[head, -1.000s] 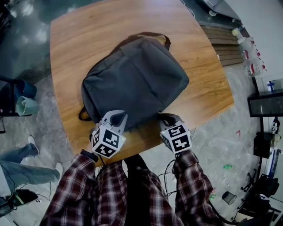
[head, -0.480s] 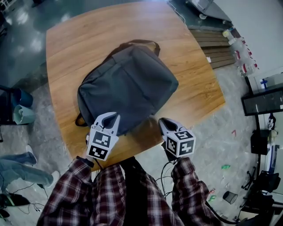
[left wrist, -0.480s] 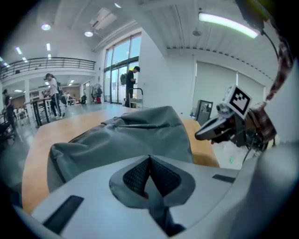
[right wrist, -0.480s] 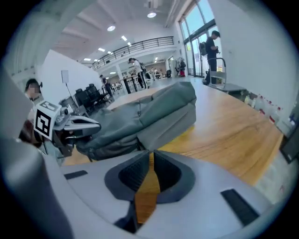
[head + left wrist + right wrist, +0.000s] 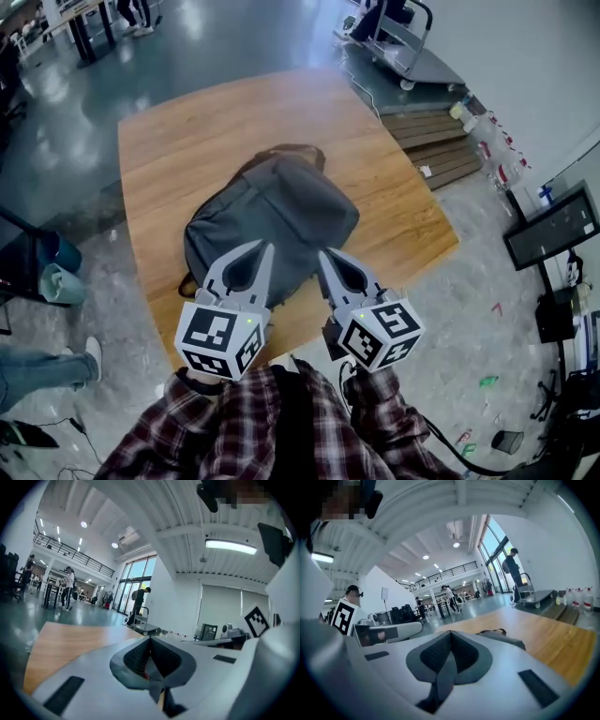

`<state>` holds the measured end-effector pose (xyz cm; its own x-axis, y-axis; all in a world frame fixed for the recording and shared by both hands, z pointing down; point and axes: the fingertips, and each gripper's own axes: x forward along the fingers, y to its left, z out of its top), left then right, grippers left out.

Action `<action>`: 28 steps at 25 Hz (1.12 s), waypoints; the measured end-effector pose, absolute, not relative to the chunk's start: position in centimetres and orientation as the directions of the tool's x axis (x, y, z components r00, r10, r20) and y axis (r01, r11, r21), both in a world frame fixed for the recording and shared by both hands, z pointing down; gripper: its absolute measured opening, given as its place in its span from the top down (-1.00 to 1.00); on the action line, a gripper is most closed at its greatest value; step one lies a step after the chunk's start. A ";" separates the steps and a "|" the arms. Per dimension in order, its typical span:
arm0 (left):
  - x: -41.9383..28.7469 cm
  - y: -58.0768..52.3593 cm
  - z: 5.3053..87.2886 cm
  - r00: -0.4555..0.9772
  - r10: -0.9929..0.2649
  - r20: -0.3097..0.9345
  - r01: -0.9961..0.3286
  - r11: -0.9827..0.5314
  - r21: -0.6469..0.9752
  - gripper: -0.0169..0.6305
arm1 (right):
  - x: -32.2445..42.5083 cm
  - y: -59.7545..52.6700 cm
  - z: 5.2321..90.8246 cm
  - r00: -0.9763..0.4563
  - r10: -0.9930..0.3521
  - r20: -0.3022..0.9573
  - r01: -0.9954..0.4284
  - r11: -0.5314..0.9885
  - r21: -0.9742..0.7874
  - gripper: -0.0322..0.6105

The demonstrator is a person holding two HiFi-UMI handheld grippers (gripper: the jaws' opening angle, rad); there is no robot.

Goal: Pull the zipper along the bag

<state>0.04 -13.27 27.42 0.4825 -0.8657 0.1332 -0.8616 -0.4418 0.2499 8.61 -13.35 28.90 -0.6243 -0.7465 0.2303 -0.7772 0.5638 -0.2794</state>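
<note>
The person in the plaid shirt (image 5: 281,431) is holding both tools up and close in. A second ago they were sitting low at the near edge of the bag; now they are lifting clear of it and pointing out level across the room. The left gripper (image 5: 263,248) is carrying its jaws pressed together at the tips, with nothing from the bag between them. A small reddish speck is showing inside the hollow behind the tips, probably part of the tool itself, though I cannot be sure. The right gripper (image 5: 323,253) is likewise closed tip to tip and empty.

Just beyond them the grey bag (image 5: 272,220) is lying flat on the wooden table (image 5: 169,141), its brown handle toward the far side, and neither tool is touching it. I am not making out the zipper from here. With both tools backing off, the pull is either finished or being broken off, and I judge that no pulling is under way now.

Farther off, a cart (image 5: 403,52) is standing on the shiny floor and people (image 5: 69,585) are moving about the hall.
</note>
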 end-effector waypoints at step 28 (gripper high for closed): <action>0.6 -11.0 20.6 0.498 -0.866 0.056 -0.861 -0.485 0.156 0.92 | 4.3 -10.4 22.3 -0.668 -0.730 0.140 -0.744 0.654 -0.136 0.87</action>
<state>0.57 -11.04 20.59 0.4977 -0.8655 0.0557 -0.8606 -0.4848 0.1559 4.33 -10.42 22.30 -0.6684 -0.7305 0.1402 -0.7438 0.6544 -0.1363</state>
